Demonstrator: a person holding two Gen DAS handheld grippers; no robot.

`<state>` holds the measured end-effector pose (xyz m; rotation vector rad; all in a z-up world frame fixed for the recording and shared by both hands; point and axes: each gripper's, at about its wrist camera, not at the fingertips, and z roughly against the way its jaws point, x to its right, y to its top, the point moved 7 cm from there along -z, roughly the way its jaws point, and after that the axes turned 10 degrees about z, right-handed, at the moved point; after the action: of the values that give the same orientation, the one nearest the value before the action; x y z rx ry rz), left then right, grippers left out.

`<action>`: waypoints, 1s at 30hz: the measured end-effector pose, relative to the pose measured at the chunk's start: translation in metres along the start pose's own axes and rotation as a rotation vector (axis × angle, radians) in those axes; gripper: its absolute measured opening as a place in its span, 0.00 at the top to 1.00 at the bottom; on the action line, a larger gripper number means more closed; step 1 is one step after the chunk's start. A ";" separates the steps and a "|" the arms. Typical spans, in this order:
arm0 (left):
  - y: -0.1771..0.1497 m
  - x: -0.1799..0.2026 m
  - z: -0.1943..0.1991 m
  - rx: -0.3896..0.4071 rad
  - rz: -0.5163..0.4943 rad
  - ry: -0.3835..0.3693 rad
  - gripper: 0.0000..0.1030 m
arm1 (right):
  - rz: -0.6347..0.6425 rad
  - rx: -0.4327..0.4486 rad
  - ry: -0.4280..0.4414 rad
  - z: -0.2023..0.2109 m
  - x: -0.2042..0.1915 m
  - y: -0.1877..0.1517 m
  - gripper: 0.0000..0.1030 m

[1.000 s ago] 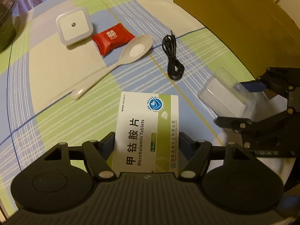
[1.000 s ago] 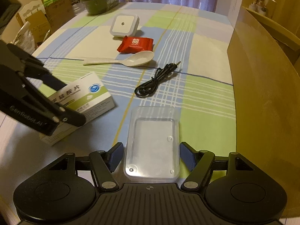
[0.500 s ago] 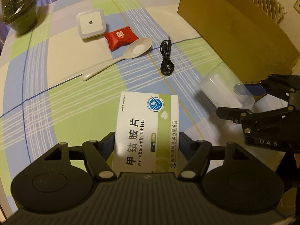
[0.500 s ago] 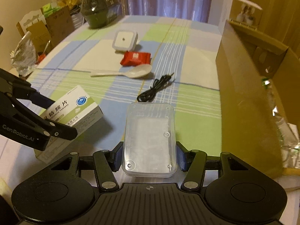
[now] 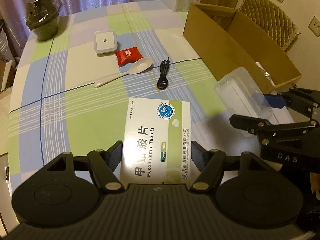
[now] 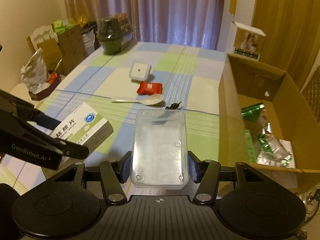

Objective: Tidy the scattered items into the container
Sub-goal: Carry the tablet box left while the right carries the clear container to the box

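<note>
Over the last second both grippers have risen from the checked tabletop (image 5: pixel 60 108) with their loads, and the open brown cardboard box (image 6: pixel 258 92) has come fully into the right wrist view. The left gripper (image 5: pixel 156 154) is clamped on the white-and-green carton of Mecobalamin tablets (image 5: pixel 158 136), held clear of the cloth; the right gripper (image 6: pixel 159 167) grips the clear rectangular plastic tub (image 6: pixel 160 146), also lifted, just left of the box's near wall. Green and clear packets (image 6: pixel 268 140) already lie inside the box. Both items seem to be in transit toward it, so the carry is under way and neither release has happened. Left on the tabletop are a white square night light (image 5: pixel 105 41), a red sweet packet (image 5: pixel 129 55), a cream plastic spoon (image 5: pixel 128 72) and a coiled black cable (image 5: pixel 163 78), so several more trips likely remain.
</note>
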<state>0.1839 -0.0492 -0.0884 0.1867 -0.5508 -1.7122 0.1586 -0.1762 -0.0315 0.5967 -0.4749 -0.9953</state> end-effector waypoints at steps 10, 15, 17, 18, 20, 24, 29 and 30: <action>-0.019 0.028 0.030 0.028 0.005 -0.016 0.35 | -0.013 0.051 -0.034 0.047 0.013 -0.008 0.44; -0.018 0.047 0.038 0.045 0.005 -0.036 0.35 | -0.034 0.064 -0.068 0.065 0.033 -0.014 0.44; -0.016 0.056 0.040 0.050 0.002 -0.048 0.35 | -0.047 0.067 -0.084 0.071 0.044 -0.016 0.44; -0.014 0.061 0.040 0.053 -0.002 -0.052 0.35 | -0.052 0.070 -0.093 0.074 0.049 -0.017 0.44; -0.011 0.072 0.040 0.058 -0.010 -0.063 0.35 | -0.062 0.076 -0.107 0.081 0.060 -0.020 0.44; -0.001 0.094 0.037 0.066 -0.022 -0.085 0.35 | -0.083 0.084 -0.138 0.092 0.083 -0.023 0.44; 0.011 0.122 0.030 0.067 -0.034 -0.114 0.35 | -0.119 0.090 -0.169 0.100 0.107 -0.031 0.44; 0.013 0.128 0.029 0.067 -0.038 -0.119 0.35 | -0.126 0.091 -0.175 0.102 0.111 -0.032 0.44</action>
<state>0.1550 -0.1658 -0.0350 0.1443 -0.6976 -1.7512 0.1273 -0.3120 0.0346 0.6302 -0.6462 -1.1562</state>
